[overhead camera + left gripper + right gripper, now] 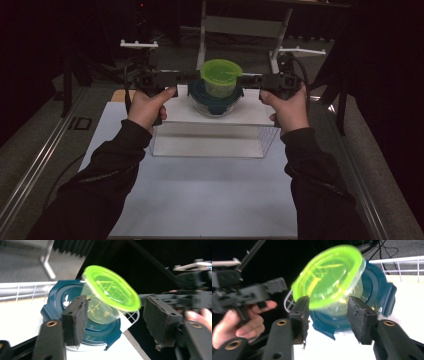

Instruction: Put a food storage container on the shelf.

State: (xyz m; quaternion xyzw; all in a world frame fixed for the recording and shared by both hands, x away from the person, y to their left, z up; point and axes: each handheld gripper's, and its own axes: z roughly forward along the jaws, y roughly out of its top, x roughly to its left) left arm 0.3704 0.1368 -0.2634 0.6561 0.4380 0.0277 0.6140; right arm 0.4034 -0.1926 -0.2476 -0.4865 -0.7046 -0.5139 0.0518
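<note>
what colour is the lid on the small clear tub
Bright neon green. The lid shows best in the left gripper view, where the tub stands on a teal-lidded container.

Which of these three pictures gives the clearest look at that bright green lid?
The left gripper view: the green lid shows close and fairly sharp, tilted on its clear tub over the blue-lidded container. The right gripper view shows it just as close but blurred. The high view shows it small, from above.

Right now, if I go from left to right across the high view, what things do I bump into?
Left hand → left gripper → green-lidded tub on the blue-lidded bowl → right gripper → right hand.
</note>
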